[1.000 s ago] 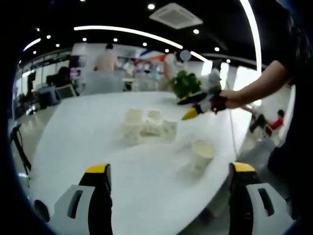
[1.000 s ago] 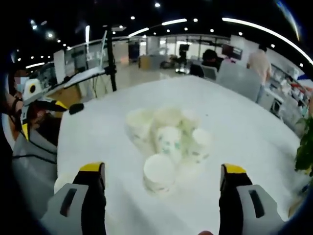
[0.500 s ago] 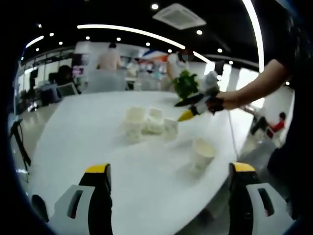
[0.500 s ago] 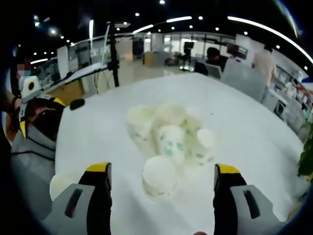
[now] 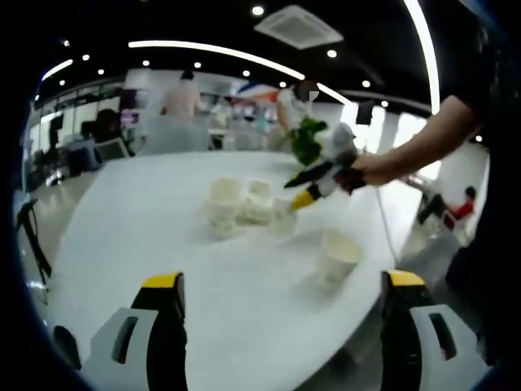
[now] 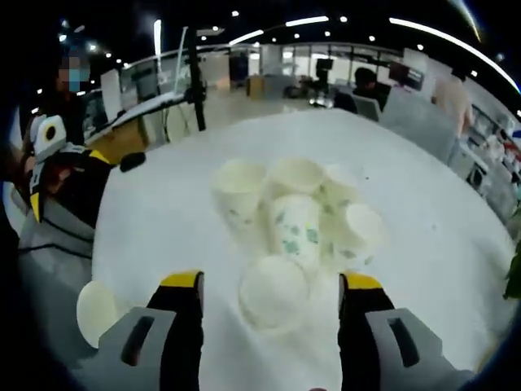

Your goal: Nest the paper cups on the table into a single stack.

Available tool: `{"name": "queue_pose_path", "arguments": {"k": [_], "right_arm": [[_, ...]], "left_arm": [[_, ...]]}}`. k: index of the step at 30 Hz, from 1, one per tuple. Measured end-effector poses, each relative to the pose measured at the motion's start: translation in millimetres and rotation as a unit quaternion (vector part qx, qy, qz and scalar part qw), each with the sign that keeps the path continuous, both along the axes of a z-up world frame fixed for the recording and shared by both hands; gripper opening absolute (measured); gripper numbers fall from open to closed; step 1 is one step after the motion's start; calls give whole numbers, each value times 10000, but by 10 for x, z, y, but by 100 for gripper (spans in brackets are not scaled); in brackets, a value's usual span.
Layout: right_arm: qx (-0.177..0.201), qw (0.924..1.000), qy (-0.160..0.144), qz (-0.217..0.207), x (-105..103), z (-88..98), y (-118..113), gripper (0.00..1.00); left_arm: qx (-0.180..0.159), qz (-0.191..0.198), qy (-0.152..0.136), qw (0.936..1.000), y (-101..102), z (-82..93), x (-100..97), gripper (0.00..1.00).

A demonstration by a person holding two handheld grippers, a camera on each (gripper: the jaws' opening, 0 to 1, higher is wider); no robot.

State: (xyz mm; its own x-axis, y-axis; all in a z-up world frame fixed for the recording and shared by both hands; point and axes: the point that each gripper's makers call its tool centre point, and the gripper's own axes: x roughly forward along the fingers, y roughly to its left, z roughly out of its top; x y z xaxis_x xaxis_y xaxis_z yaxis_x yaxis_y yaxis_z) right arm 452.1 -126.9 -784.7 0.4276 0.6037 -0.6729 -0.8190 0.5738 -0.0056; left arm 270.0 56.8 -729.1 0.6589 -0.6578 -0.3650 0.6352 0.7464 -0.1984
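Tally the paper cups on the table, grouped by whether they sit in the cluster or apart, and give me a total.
Paper cups in the cluster: 6, as far as the right gripper view lets me separate them
Paper cup standing apart near the table edge: 1
Total: 7 paper cups

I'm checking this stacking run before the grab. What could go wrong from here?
The right gripper is open around the nearest cup, which sits tight against the cluster. Closing could nudge neighbours over or squash the thin rim. A lone cup stands near the table edge in the left gripper view; a bump might send it off. The left gripper is open and idle, so nothing steadies the cluster.
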Motion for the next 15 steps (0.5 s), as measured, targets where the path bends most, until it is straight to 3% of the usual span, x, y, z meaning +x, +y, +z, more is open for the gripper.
{"name": "queue_pose_path", "arguments": {"k": [15], "right_arm": [[-87, 9997, 242, 15, 36, -138, -7, 51]], "left_arm": [[5, 72, 23, 10000, 31, -7, 29, 100]]}}
